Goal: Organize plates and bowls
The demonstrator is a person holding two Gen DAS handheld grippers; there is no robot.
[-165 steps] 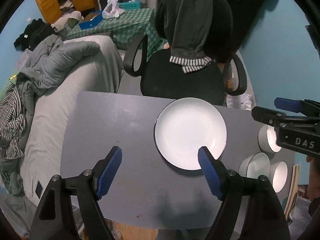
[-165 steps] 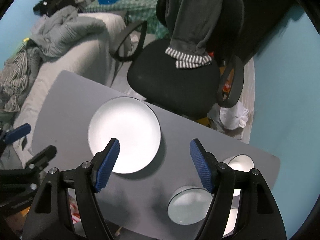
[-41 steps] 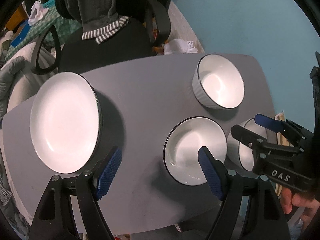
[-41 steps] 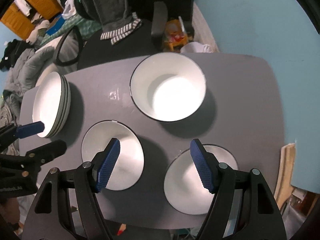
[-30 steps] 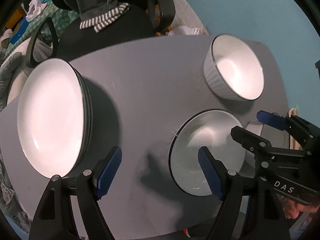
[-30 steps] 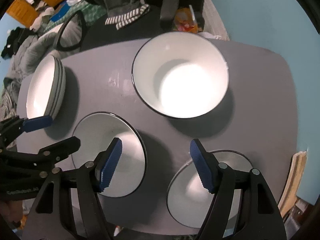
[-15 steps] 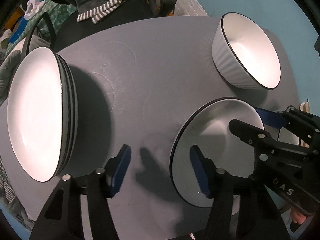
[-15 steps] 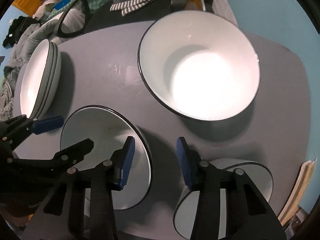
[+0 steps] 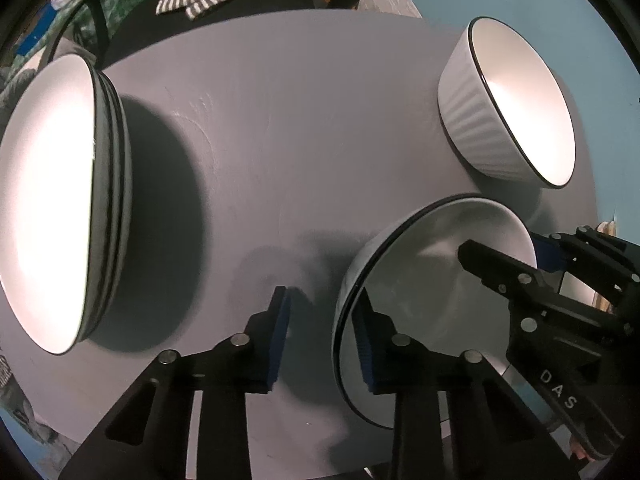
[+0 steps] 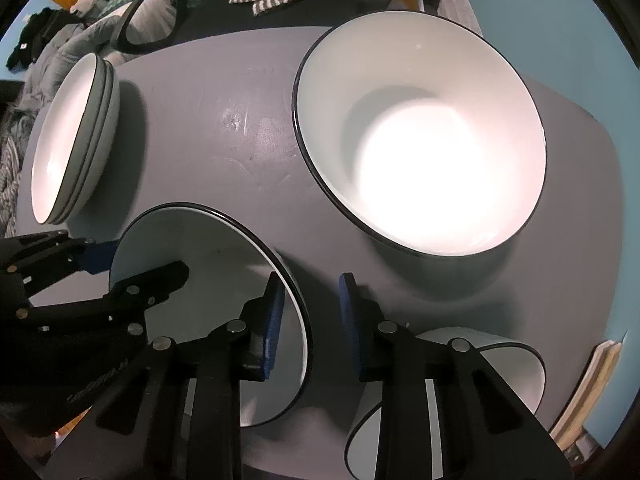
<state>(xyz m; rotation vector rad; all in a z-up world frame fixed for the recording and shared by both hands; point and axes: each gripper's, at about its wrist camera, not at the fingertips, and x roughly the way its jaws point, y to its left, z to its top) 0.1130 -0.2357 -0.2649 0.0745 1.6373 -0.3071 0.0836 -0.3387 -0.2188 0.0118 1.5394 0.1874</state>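
The shallow bowl point(image 9: 436, 280) sits at the near edge of the grey table point(image 9: 280, 140), btwn the plate stack point(image 9: 52, 200) and two other bowls. Its rim is straddled on opposite sides: one pad inside, one outside, by the left gripper point(image 9: 322, 332) and by the right gripper point(image 10: 308, 320). Both sets of jaws have just been closing; a gap to the rim is seen, so neither grips yet. Step judged: two-handed pickup. Next, the pinch must be finished evenly, then a level lift, prob. toward the ribbed bowl point(image 9: 508, 100).
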